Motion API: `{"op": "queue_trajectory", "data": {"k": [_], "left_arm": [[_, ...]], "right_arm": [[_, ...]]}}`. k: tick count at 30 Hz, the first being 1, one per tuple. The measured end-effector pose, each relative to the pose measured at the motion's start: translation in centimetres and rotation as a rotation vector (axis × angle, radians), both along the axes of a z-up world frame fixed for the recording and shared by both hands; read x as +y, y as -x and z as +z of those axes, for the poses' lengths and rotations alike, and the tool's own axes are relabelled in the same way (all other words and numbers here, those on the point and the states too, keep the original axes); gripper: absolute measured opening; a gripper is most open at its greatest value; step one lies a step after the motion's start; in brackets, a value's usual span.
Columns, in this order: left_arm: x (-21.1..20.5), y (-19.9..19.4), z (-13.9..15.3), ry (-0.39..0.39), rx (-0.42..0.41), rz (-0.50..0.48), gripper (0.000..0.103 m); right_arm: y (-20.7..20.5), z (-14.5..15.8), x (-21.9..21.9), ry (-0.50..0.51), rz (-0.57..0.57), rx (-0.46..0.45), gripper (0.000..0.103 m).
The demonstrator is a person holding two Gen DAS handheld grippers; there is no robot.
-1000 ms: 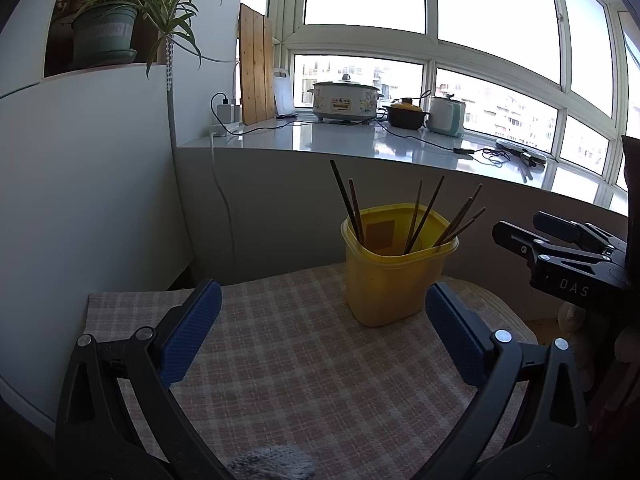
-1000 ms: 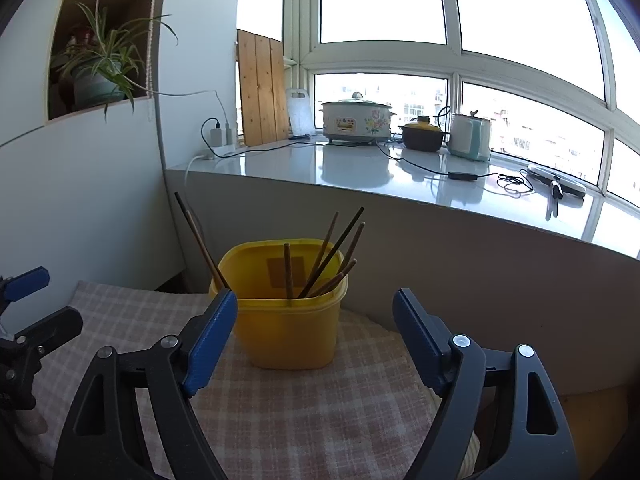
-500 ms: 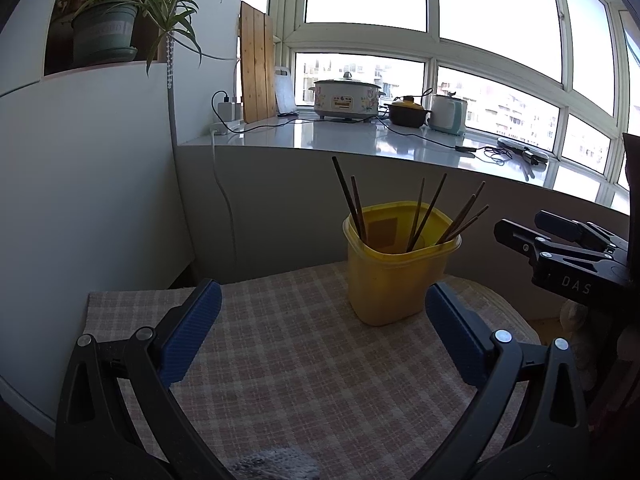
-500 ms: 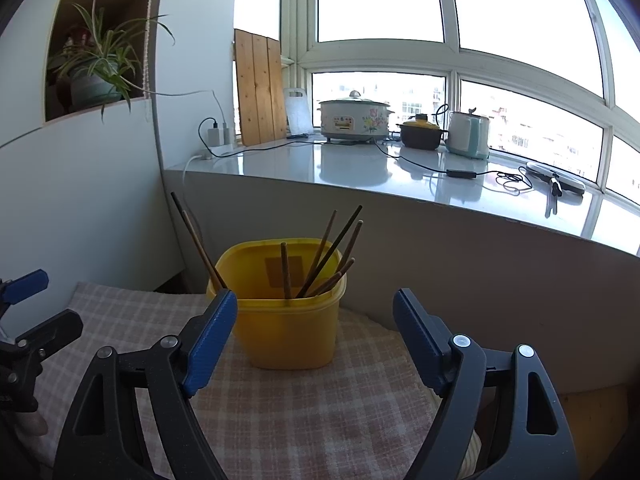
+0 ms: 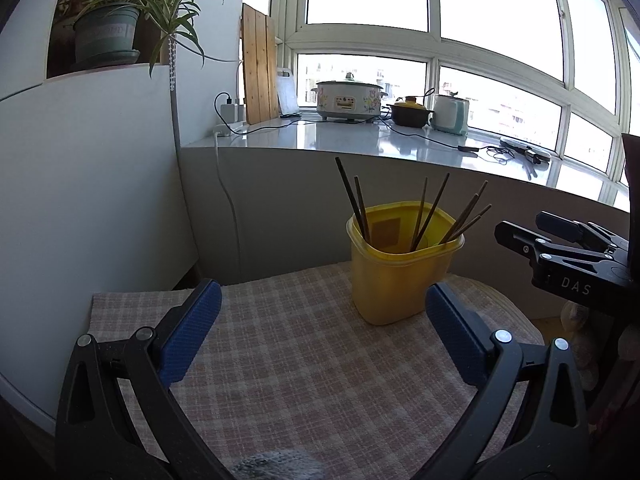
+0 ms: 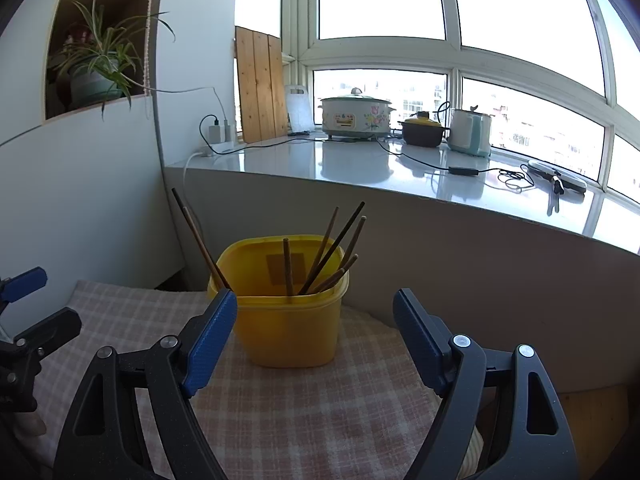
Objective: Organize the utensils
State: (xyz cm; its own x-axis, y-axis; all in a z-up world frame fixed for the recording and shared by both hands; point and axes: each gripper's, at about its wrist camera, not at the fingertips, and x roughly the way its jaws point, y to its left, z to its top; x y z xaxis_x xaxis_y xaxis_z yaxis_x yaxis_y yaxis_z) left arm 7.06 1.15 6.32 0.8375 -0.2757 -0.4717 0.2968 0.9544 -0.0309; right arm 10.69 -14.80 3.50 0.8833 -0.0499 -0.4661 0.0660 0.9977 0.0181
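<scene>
A yellow plastic tub [image 5: 400, 276] [image 6: 288, 320] stands on a checked cloth [image 5: 304, 368] [image 6: 304, 412], with several dark wooden chopsticks [image 5: 432, 212] [image 6: 336, 248] leaning upright in it. My left gripper [image 5: 320, 332] is open and empty, held back from the tub on its left. My right gripper [image 6: 314, 340] is also open and empty, hovering just in front of the tub. In the left wrist view the right gripper [image 5: 560, 244] shows from the side at the right edge. The left gripper [image 6: 28, 308] shows at the left edge of the right wrist view.
A grey half-wall [image 5: 280, 208] rises right behind the tub, topped by a white sill [image 6: 360, 164] with a cooker [image 6: 356, 116], pot, kettle and cables. A white cabinet [image 5: 80, 184] with a potted plant [image 5: 108, 28] stands left. The cloth's right edge [image 5: 516, 320] drops off.
Both views have drifted slightly backward and up from the tub. Both grippers stay open and empty; the chopsticks have not moved.
</scene>
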Motion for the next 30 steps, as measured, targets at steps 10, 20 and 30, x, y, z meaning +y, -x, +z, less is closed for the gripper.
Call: {"op": "queue_trajectory", "data": {"k": [10, 20, 30], "left_arm": [[0.12, 0.02, 0.01, -0.004, 0.011, 0.01, 0.103], [0.22, 0.35, -0.04, -0.011, 0.012, 0.024, 0.103], [0.7, 0.53, -0.27, -0.012, 0.009, 0.056, 0.103]], "right_arm": [[0.17, -0.13, 0.08, -0.003, -0.001, 0.005, 0.08], [0.36, -0.34, -0.18, -0.013, -0.004, 0.01, 0.08], [0.38, -0.55, -0.29, -0.019, -0.01, 0.019, 0.08]]}}
